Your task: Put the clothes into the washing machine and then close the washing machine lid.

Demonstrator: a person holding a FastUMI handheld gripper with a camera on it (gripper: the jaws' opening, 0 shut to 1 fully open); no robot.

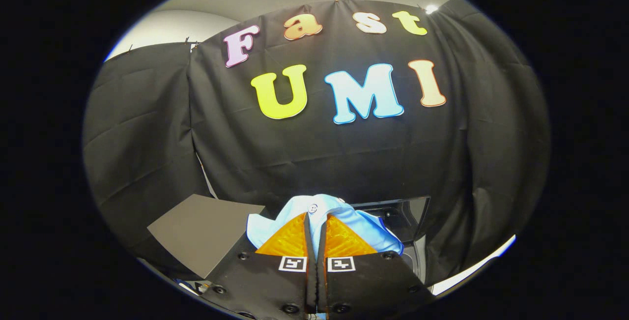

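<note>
Gripper view: tool (pixel 315 221) clamped on light-blue shirt (pixel 366 229), washing machine (pixel 410 217) beyond.

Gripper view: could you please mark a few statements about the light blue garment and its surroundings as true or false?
1. The gripper is shut on the light blue cloth garment. True.
2. The garment lies flat on the floor. False: it is held up between the fingers.
3. A white button shows on the garment just above the fingertips. True.
4. A flat grey board lies beside the garment. True.
5. The garment is red. False: it is light blue.
</note>
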